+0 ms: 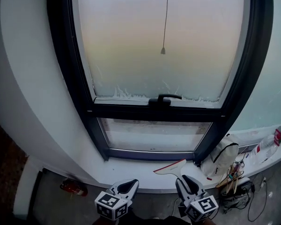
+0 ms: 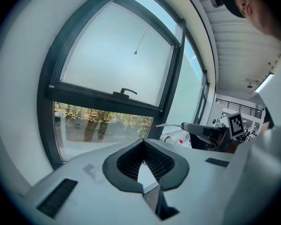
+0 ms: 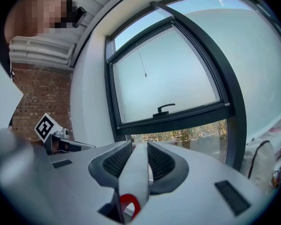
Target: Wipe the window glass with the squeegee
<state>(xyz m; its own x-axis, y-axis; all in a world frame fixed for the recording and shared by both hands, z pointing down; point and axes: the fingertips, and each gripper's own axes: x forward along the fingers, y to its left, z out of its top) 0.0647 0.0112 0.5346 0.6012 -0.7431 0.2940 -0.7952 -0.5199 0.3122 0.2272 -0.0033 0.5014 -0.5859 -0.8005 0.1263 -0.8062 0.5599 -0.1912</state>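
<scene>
While right hand-held gripper (image 1: 184,178) clamps squeegee (image 1: 171,168) over sill (image 1: 126,169); left hand-held gripper (image 1: 129,184) seemingly clenched

The head camera is looking steeply down from behind the jaws at the dark-framed frosted-glass window (image 1: 131,46) ahead. Each gripper camera is riding close behind its own jaws, facing that window too; all three are catching the white red-edged squeegee (image 1: 171,168).

No readable text, brand or number, only coded black-and-white square markers on the left gripper (image 1: 129,184) and right gripper (image 1: 183,181) below the window (image 1: 154,112), bottle (image 1: 265,149) right of the window, print too small to read.
</scene>
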